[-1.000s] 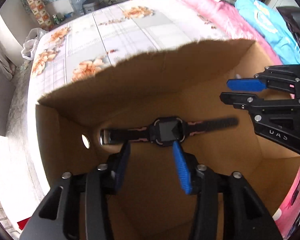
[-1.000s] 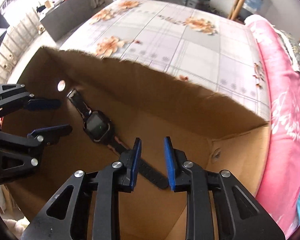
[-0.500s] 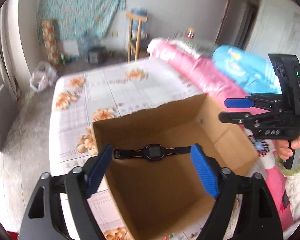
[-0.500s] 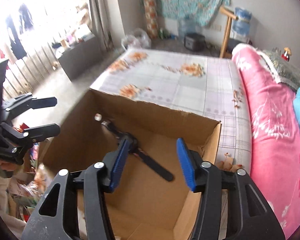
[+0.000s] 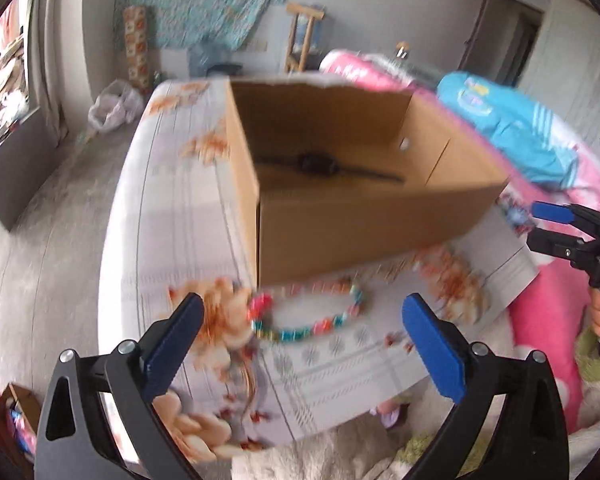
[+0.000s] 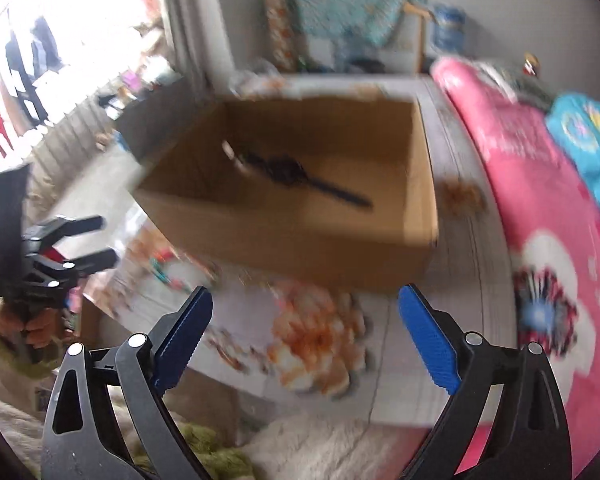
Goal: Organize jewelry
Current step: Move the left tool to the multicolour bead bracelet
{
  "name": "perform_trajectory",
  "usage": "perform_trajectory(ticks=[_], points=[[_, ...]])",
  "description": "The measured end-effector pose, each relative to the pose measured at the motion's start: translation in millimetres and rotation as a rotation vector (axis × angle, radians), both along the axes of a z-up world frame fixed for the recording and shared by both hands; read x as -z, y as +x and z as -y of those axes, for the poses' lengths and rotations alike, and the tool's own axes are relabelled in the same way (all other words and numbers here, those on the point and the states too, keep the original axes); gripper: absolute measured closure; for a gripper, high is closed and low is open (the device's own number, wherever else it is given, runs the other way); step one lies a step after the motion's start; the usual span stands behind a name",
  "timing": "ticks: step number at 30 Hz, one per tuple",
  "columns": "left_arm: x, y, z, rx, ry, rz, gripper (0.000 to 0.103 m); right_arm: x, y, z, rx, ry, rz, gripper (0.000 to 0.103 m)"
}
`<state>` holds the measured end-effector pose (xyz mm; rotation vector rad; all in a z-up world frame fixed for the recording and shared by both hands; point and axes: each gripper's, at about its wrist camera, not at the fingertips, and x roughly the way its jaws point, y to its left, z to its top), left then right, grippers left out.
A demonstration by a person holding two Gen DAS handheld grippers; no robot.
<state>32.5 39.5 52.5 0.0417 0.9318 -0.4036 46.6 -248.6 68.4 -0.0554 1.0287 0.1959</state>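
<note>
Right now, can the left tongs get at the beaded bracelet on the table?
Probably yes. The bracelet lies on the table in front of the cardboard box, uncovered, and the left tongs are opening, empty, just before it.

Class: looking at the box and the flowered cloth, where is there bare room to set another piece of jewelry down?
Inside the cardboard box, the floor on the near side of the watch is bare. On the flowered cloth, the strip left of the box is free. The strip along the box's near wall is partly filled by the bead bracelet.
</note>
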Motion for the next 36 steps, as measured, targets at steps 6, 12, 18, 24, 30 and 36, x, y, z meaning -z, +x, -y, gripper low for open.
perform_trajectory(ticks=[6, 12, 18, 24, 30, 36], points=[[54.1, -5.0, 17.4, -0.022, 0.105, -0.054, 0.006, 74.4, -9.7, 4.2, 0.16, -0.054, -0.151, 0.013], [78.2, -5.9, 26.5, -0.045, 0.173, -0.045, 0.005, 95.4, 0.4, -1.6, 0.184, -0.151, -0.161, 0.008], [81.5, -10.5, 31.0, -0.051, 0.166, -0.007, 0.005, 96.5, 9.0, -1.5, 0.171, -0.15, -0.153, 0.008], [85.5, -13.5, 32.7, -0.055, 0.168, -0.014, 0.004, 99.6, 14.8, 15.4, 0.136, -0.13, -0.177, 0.008], [82.7, -7.9, 31.6, -0.046, 0.176, -0.05, 0.004, 109.2, 4.0, 25.6, 0.127, -0.121, -0.15, 0.008], [81.7, -8.7, 30.9, -0.045, 0.171, -0.034, 0.004, 113.0, -19.1, 21.3, 0.139, -0.119, -0.118, 0.008]])
